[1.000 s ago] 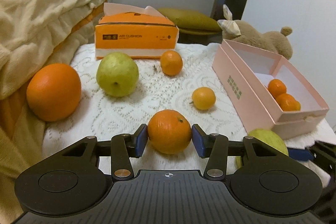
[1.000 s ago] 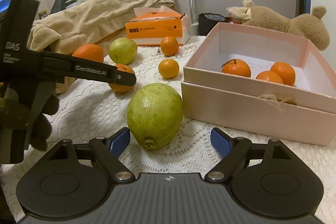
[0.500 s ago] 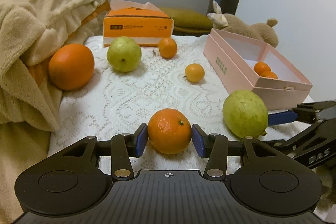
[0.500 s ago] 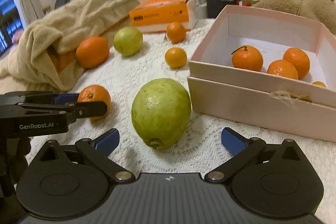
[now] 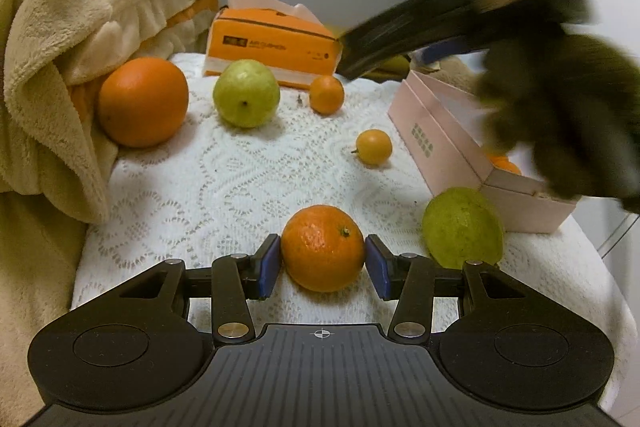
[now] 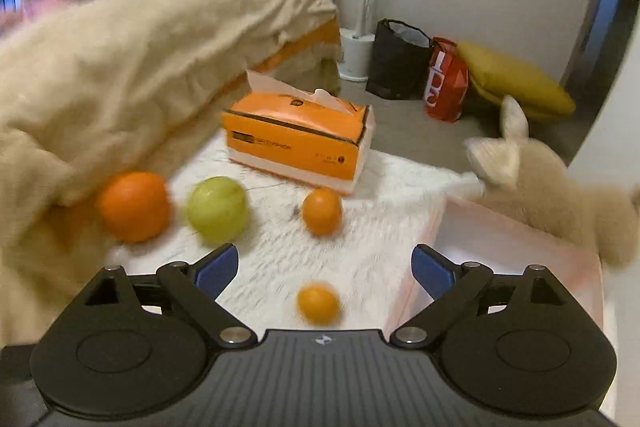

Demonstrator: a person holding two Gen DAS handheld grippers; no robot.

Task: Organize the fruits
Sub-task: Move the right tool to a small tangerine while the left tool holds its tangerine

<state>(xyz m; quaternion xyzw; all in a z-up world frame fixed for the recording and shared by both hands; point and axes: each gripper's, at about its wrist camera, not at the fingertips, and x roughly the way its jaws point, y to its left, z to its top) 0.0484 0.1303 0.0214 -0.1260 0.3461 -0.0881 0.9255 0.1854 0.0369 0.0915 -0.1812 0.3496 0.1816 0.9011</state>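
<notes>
My left gripper [image 5: 323, 263] is shut on a tangerine [image 5: 323, 247], both blue pads pressing its sides just above the white lace cloth [image 5: 224, 179]. My right gripper [image 6: 325, 265] hangs raised over the cloth with its jaws wide and closing, nothing held. A small yellow-orange fruit [image 6: 318, 303] lies on the cloth beneath its gap. In the left wrist view the right gripper is a dark blur with a gloved hand [image 5: 560, 115] over the pink box [image 5: 440, 143]. A green fruit [image 5: 462, 233] rests by the box's near corner.
A big orange [image 5: 143, 101], a second green fruit [image 5: 246, 93] and a small tangerine [image 5: 326, 94] sit near the orange tissue box [image 5: 272, 51]. A beige blanket [image 5: 60, 47] borders the left. A plush toy [image 6: 552, 195] lies behind the box, which holds tangerines [image 5: 502, 163].
My right gripper has risen away from the near green fruit and swung over the far part of the cloth. The left gripper has drawn back a little, still gripping the tangerine.
</notes>
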